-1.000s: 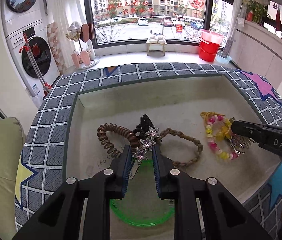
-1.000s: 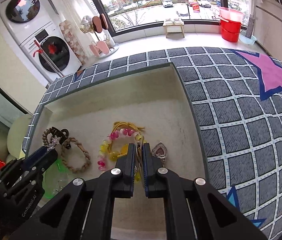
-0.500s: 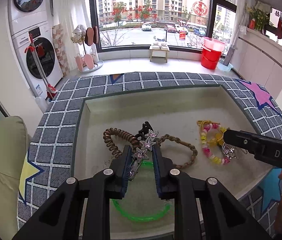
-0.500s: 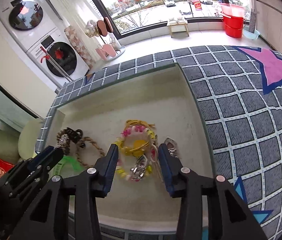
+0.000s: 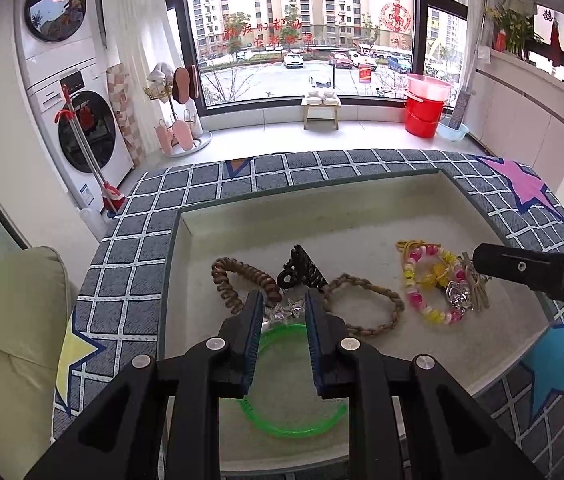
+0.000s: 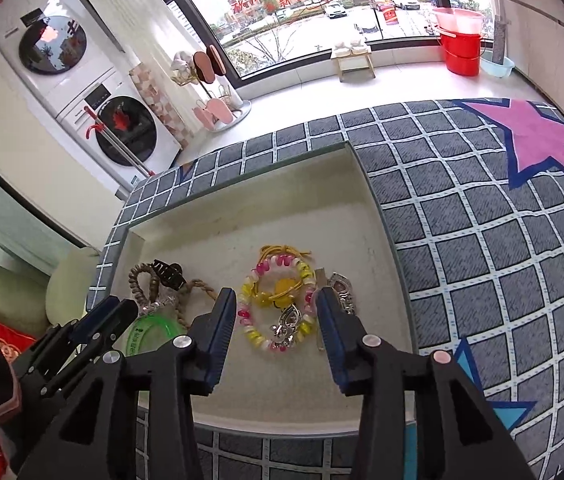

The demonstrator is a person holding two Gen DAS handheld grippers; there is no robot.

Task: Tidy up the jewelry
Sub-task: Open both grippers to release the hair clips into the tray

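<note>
Window (image 5: 305, 40): wide, dark-framed, red decals; daylight, apartment blocks and parked cars outside.
Floor (image 5: 361, 136): pale tiles.
Left wall: stacked washer and dryer (image 5: 70, 100); mop (image 5: 86, 152) leaning against them.
Under window: small wooden stool (image 5: 320, 110), red bucket (image 5: 425, 114), slipper rack (image 5: 178, 120).
Near left: cream cushion (image 5: 18, 340).

The far half of the tray (image 5: 361, 216), up to its far wall and both far corners, lies bare and gives free passage, as does the near right corner. Across the middle a row of obstacles runs from left wall toward right wall: brown coil tie (image 5: 238, 276), black claw clip (image 5: 301, 268), braided ring (image 5: 365, 304) and beaded bracelet cluster (image 6: 278, 304), with the green bangle (image 5: 293, 400) filling the near left part. The checkered cloth (image 6: 501, 248) beyond the right rim is open.
</note>
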